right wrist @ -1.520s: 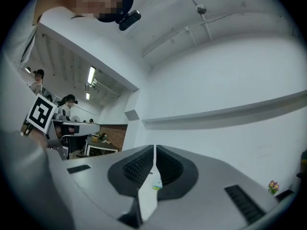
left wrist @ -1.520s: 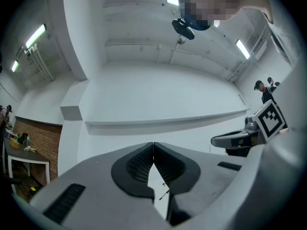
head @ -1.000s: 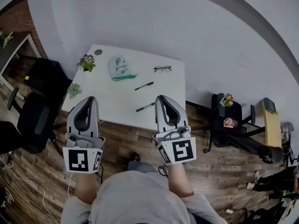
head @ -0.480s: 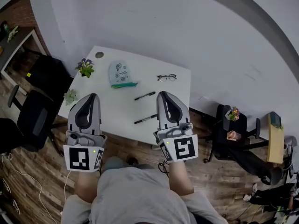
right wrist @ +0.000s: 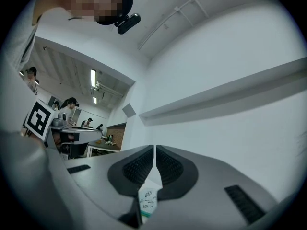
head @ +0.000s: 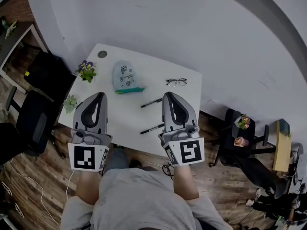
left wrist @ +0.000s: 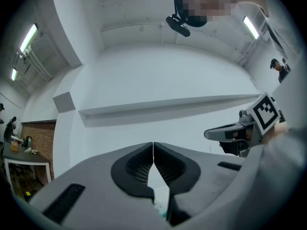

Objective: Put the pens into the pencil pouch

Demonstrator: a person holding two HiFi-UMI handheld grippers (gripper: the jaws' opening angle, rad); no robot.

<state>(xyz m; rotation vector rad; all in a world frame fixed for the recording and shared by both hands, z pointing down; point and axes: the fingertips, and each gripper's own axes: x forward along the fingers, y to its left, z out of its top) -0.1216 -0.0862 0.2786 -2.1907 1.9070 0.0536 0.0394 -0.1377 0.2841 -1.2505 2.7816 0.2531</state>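
Approach, I judge: left gripper (head: 100, 96) and right gripper (head: 169, 96) hover closed and empty over the table (head: 120, 116), pens (head: 151, 102) lying loose near the pouch (head: 123, 77); next, jaws must open over one.

Middle of the counter (head: 125, 111) bare: open lane between left tongs (head: 100, 96) and right tongs (head: 169, 97), straight up to the pouch (head: 123, 76). Left edge cluttered: flowering plant (head: 87, 70) beside the pouch, small green plant (head: 71, 102) just beside the left tongs; glasses (head: 176, 82) at far right. Two pens, far pen (head: 151, 102) and near pen (head: 152, 128), lie across the lane's right side; wall (head: 144, 23) closes the back.
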